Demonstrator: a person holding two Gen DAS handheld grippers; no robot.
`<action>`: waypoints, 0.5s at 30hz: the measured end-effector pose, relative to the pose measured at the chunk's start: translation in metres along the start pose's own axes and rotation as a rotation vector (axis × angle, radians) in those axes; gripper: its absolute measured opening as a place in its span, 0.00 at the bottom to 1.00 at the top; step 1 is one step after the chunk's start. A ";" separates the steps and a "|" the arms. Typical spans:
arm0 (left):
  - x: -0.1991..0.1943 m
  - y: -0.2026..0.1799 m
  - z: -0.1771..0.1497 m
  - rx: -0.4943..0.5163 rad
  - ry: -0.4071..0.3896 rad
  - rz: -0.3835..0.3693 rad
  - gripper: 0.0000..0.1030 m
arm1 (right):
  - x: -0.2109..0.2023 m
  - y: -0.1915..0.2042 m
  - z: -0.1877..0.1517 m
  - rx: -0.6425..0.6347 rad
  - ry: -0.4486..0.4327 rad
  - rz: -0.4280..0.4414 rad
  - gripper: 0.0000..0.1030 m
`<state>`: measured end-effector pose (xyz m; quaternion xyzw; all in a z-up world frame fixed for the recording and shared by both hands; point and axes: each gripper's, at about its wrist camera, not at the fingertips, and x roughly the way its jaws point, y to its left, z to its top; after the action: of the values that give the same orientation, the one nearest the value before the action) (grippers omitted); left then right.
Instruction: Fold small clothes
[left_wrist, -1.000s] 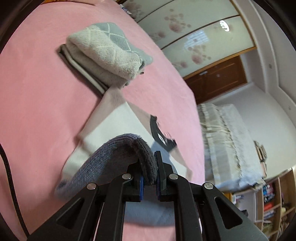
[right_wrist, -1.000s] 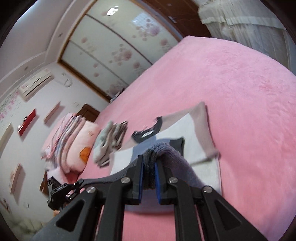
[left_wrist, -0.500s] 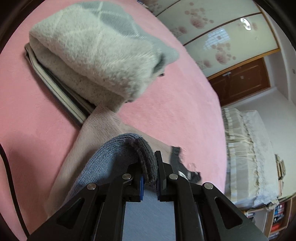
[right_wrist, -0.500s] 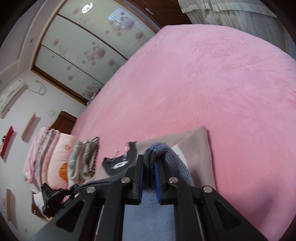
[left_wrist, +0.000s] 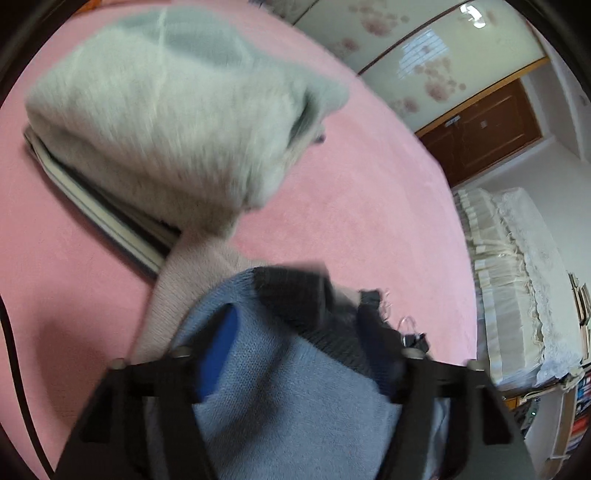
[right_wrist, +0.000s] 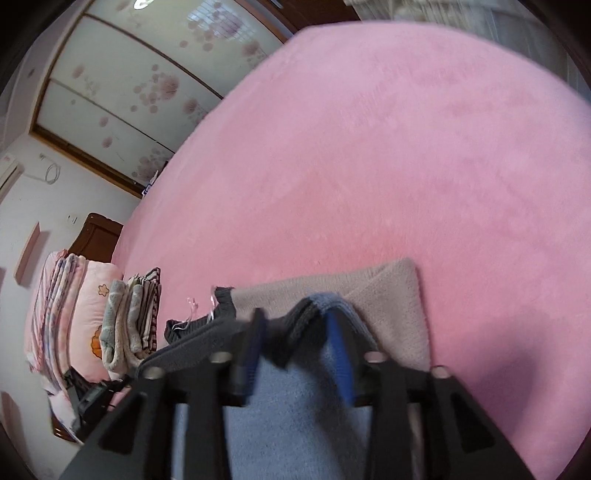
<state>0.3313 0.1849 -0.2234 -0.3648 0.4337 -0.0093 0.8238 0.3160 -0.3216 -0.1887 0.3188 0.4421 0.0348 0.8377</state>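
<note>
Blue-padded left tongs (left_wrist: 295, 347) spread, jaws just opened, blue-grey knit sweater (left_wrist: 291, 391) lying loose between them, no longer pinched. Right tongs (right_wrist: 295, 343) likewise parted, just opened, same sweater's dark ribbed hem (right_wrist: 295, 325) slack between the pads. Folded edge dropped onto the beige part of the garment (right_wrist: 388, 306), flat on the pink bed (right_wrist: 406, 147). Sweater directly ahead and below both tongs, hem running crosswise from one to the other, neither hand nearer. Beyond the left, a stack of folded clothes (left_wrist: 166, 122), just touching the beige corner.
</note>
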 end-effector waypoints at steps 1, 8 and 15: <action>-0.008 -0.003 0.001 0.013 -0.025 -0.002 0.75 | -0.008 0.001 0.000 -0.010 -0.024 0.000 0.62; -0.032 -0.030 0.001 0.231 -0.082 0.077 0.75 | -0.039 0.012 0.006 -0.146 -0.091 -0.058 0.62; -0.005 -0.048 -0.021 0.629 -0.048 0.208 0.71 | -0.010 0.027 0.002 -0.376 -0.044 -0.177 0.62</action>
<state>0.3275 0.1386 -0.1978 -0.0465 0.4251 -0.0502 0.9026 0.3173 -0.3041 -0.1658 0.1176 0.4359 0.0361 0.8916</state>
